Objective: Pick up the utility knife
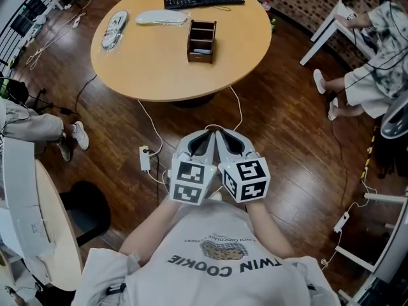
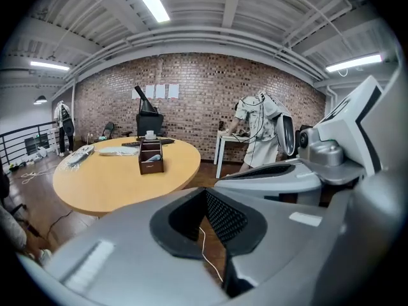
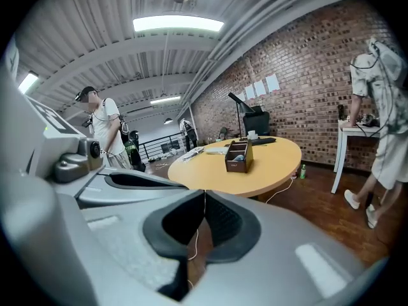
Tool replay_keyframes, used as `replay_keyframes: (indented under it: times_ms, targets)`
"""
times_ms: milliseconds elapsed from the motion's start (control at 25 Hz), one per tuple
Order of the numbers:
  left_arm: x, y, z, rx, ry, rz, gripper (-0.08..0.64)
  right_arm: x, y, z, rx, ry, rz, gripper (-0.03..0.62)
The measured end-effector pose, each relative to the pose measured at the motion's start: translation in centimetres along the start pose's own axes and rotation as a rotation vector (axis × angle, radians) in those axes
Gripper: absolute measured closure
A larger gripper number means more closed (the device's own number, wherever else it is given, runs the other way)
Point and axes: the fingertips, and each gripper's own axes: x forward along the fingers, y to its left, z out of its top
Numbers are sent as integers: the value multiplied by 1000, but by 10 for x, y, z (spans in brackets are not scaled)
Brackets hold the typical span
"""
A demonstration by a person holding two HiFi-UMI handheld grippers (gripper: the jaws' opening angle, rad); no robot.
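Approach is judged in hand: the left gripper [image 1: 205,133] and right gripper [image 1: 222,133] are held clenched and empty, well short of the table [image 1: 153,69]; the utility knife is not made out and must be located there first.

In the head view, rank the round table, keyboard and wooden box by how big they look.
1. round table, by far the largest.
2-3. keyboard and wooden box: too close to rank; the keyboard looks longer, the box broader.

Table [image 1: 153,69] topped in smooth pale wood; floor [image 1: 293,145] laid in glossy planks; left gripper [image 1: 208,134] moulded in matt plastic.
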Motion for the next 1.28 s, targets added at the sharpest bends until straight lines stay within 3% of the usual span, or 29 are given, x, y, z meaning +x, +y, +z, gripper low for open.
replay_keyframes:
  times_ms: [440,800,1280]
  targets:
    - [47,85,34,76,-18,-89,552,85,-7,44,6,0,-74,592]
    - [88,117,51,256,-8,-187,552,121,-21,70,20,-41,-143,592]
    - [152,143,68,479,12,-223,538,149,-52,76,24,-39,-160,592]
